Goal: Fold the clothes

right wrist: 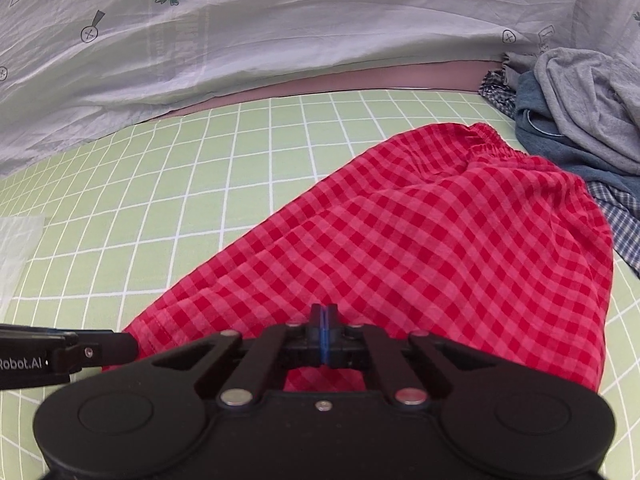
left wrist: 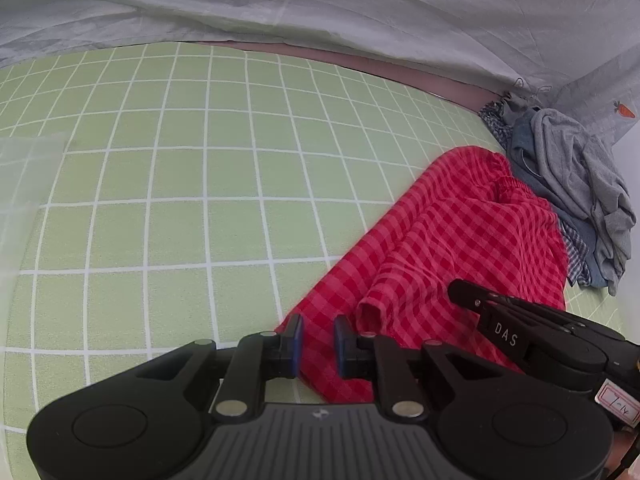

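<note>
Blue-padded fingers of the left gripper stand a little apart over the near corner of the red checked shorts, and the cloth shows in the gap between the pads; whether they press on it cannot be told. Just to its right, the right gripper has its two pads drawn fully together at the near hem of the same garment, with red fabric directly under and behind the tips. Whether any cloth is caught between them does not show.

From the right wrist view the shorts spread away from the gripper toward the upper right, their gathered elastic waistband at the far end. They lie on a green mat ruled with white grid lines. Beyond the waistband, touching the garment's far right side, sits a heap of grey, blue and plaid clothes. A pale sheet printed with a carrot hangs along the mat's far edge.
</note>
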